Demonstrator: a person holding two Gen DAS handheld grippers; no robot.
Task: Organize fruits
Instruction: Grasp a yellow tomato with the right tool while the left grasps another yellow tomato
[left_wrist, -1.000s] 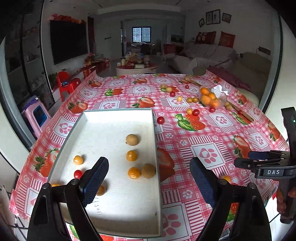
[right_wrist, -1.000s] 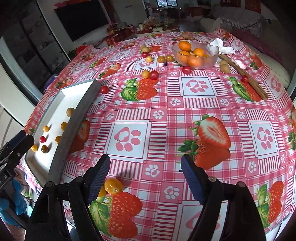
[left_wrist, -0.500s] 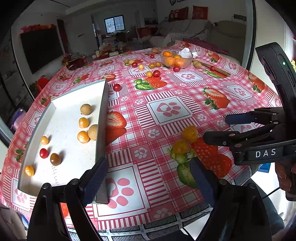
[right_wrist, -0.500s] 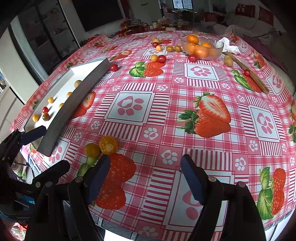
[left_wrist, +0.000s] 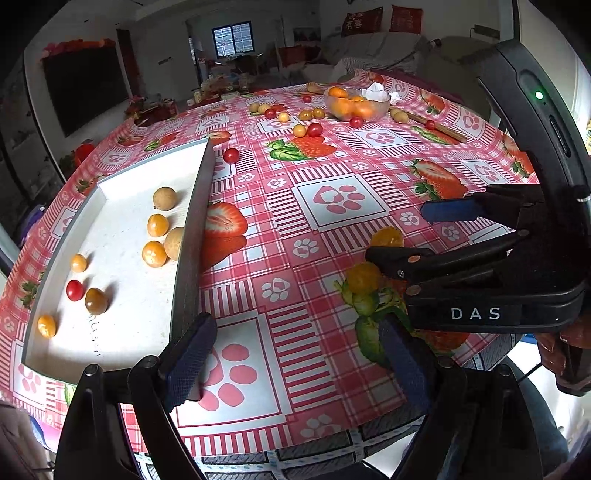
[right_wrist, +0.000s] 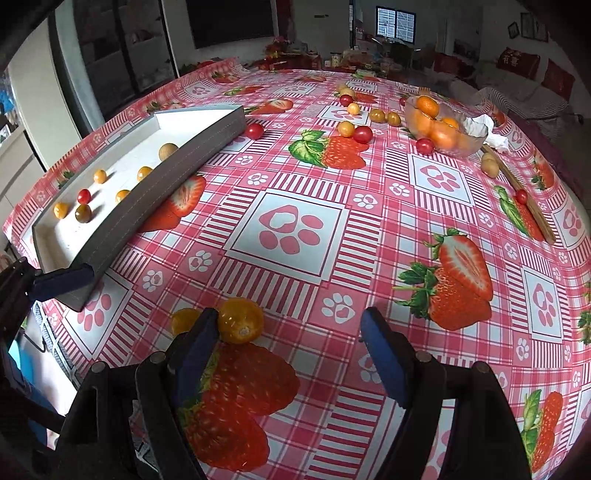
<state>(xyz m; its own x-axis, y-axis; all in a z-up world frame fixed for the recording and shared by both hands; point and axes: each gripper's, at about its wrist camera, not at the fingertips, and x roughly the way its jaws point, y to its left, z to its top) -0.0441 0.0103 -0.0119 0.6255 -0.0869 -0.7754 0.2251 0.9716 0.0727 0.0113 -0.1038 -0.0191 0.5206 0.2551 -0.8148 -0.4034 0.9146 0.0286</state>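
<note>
A white tray (left_wrist: 122, 332) with grey walls holds several small orange, brown and red fruits on the table's left; it also shows in the right wrist view (right_wrist: 155, 199). Two orange fruits lie near the front edge: one larger (right_wrist: 240, 320) and one smaller (right_wrist: 184, 320), also seen in the left wrist view as the larger (left_wrist: 386, 237) and the smaller (left_wrist: 364, 277). My right gripper (right_wrist: 288, 343) is open, its left finger touching the larger fruit. My left gripper (left_wrist: 295, 354) is open and empty by the tray's front corner.
A glass bowl of oranges (right_wrist: 443, 129) stands at the far right with a crumpled tissue (right_wrist: 484, 127). Loose cherry tomatoes (right_wrist: 255, 130) and yellow fruits (right_wrist: 376, 115) lie scattered at the back. A wooden stick (right_wrist: 517, 184) lies at the right.
Both grippers have swung and pulled back toward the table's front edge. The right gripper now sits right beside the two orange fruits. Both remain open.
</note>
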